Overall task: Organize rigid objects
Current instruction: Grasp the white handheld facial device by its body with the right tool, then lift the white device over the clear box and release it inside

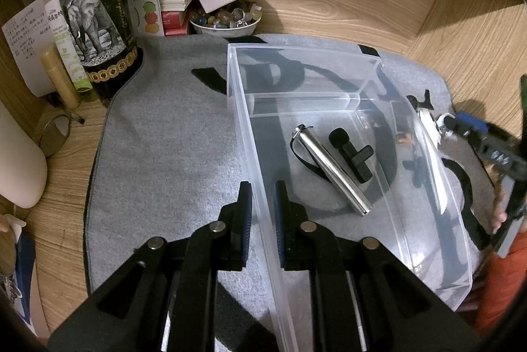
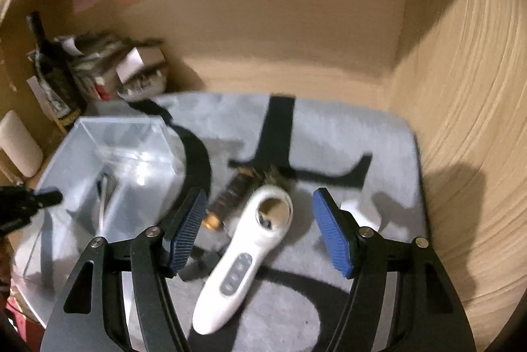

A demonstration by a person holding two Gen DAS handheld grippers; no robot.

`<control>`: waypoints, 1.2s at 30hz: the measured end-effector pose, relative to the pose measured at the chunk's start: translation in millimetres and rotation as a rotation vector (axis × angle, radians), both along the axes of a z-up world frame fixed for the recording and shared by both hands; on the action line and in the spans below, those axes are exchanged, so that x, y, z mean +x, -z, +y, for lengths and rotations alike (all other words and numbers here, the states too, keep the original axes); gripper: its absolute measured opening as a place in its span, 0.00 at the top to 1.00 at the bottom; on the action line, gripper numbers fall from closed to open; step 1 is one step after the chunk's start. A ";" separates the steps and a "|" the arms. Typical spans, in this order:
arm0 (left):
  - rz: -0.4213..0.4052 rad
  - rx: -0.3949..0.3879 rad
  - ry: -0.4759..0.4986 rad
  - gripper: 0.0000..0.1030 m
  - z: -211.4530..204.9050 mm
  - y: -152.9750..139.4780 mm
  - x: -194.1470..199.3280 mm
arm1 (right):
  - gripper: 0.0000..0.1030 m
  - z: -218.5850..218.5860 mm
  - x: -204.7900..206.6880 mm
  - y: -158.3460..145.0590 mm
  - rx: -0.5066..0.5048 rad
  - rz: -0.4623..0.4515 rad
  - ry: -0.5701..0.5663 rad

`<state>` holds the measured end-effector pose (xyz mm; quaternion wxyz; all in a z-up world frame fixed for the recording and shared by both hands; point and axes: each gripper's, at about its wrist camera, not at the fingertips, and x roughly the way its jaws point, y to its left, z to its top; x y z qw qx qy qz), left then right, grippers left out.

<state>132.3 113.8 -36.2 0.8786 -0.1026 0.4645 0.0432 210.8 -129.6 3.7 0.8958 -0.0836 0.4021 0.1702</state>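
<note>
The left gripper (image 1: 263,213) is pinched on the near left wall of the clear plastic bin (image 1: 243,128), one black finger outside the wall and the blue-padded one inside, pointing steeply down at it. The right gripper (image 2: 260,226) has its blue-padded jaws spread wide, with nothing pressed between them; it is tilted downward above a white plastic handheld device (image 2: 237,273) with a round ring-shaped head and a grey strip of buttons along its handle.

That device lies to the right of the bin on the grey felt mat with black markings (image 2: 346,134), its head pointing away from the gripper. Just beside its head, nearer the bin, lies a dark ribbed cylinder with a brass-coloured end (image 2: 227,200); the picture is too blurred to tell more about it. A smaller white piece (image 2: 360,213) lies further from the bin.

Inside the bin, in the larger near compartment, rest a shiny metal cylinder with a black wrist strap (image 1: 332,170) and, just beside it, a black T-shaped plastic part (image 1: 350,154). The far compartment holds nothing visible.

Beyond the bin's far left corner stand a dark bottle with an elephant label (image 1: 95,22) and a white bowl of coloured stones (image 1: 227,19).
</note>
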 end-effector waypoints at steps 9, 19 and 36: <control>-0.001 -0.001 -0.001 0.88 0.1 0.0 -0.2 | 0.41 -2.7 18.0 51.6 0.009 0.159 0.014; -0.001 -0.001 -0.001 0.88 -1.3 -0.7 -0.1 | 0.66 -4.2 15.4 48.1 0.039 0.122 0.030; -0.001 0.000 -0.004 0.88 -2.2 -0.6 0.7 | 0.66 11.6 -18.2 -26.8 0.058 -0.130 -0.022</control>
